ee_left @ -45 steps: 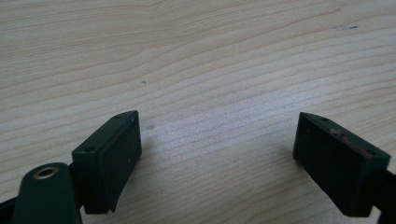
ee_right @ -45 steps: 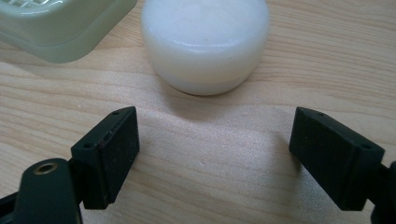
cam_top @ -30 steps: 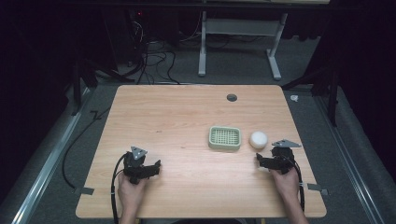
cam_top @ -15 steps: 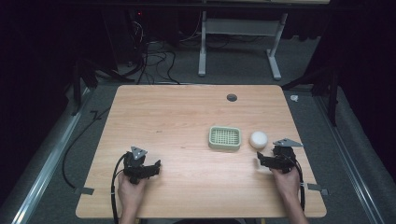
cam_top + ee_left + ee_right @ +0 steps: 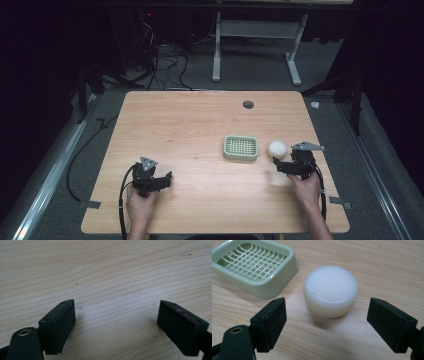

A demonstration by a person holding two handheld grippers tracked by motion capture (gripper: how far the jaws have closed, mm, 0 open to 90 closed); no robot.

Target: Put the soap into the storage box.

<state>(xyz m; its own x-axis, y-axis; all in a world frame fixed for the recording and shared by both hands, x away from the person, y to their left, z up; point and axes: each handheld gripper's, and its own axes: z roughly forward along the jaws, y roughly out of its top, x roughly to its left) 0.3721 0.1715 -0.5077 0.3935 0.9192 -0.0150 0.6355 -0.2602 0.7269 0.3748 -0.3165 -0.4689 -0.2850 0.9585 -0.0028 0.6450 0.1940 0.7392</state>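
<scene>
Both jaws of the right gripper (image 5: pixel 325 326) stand wide just short of the round white soap bar (image 5: pixel 330 290) beside the pale green slatted plastic soap dish (image 5: pixel 254 267), left gripper (image 5: pixel 116 326) equally wide over bare wooden tabletop (image 5: pixel 112 272).

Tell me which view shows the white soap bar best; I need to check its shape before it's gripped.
The right gripper view: the white soap bar sits close up, round and flat-topped, ahead of the open jaws, beside the green soap dish. The high view gives it as a small white dot. The left gripper view looks at bare table.

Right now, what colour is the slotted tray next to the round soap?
Pale green, with a grid of slots in its bottom; the tray shows best in the right gripper view.
</scene>
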